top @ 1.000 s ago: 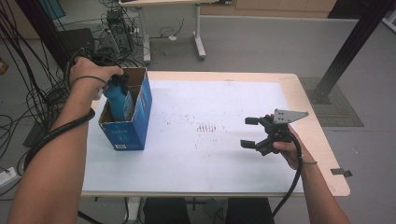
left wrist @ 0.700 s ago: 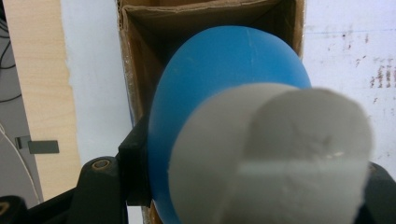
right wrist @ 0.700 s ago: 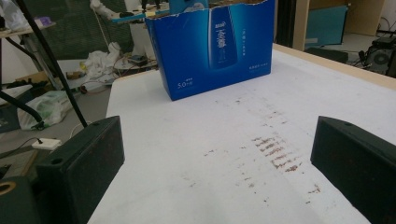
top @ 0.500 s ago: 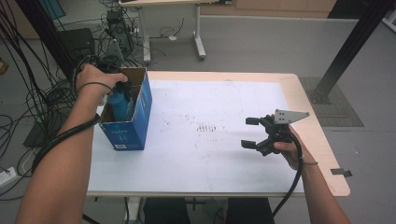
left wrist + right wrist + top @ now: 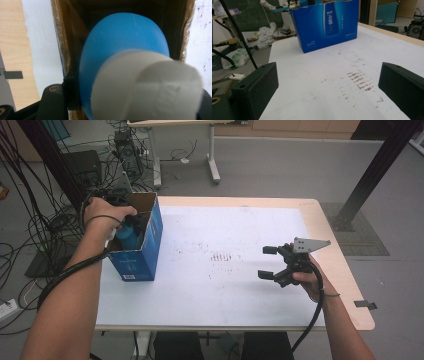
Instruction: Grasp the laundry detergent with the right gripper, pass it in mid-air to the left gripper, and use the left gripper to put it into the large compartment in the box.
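A blue cardboard box [image 5: 141, 254] stands open-topped at the table's left, and its printed side faces me in the right gripper view [image 5: 328, 25]. My left gripper [image 5: 130, 105] is shut on a blue bottle [image 5: 120, 42] with a white cap [image 5: 147, 85], held down inside the box's brown walls. From above, the hand covers most of that gripper, and the bottle [image 5: 127, 234] peeks out below it. My right gripper [image 5: 267, 262] rests open at the table's right, its jaws [image 5: 329, 95] wide apart over bare white sheet.
The white table sheet [image 5: 225, 220] carries brown smudges [image 5: 222, 257] near its middle. Tangled cables [image 5: 55, 220] lie on the floor at the left, a second desk [image 5: 210, 150] stands behind, and a black post [image 5: 370, 175] rises at the right.
My left hand has sunk, carrying the blue bottle deeper into the box. The right gripper has stayed where it was.
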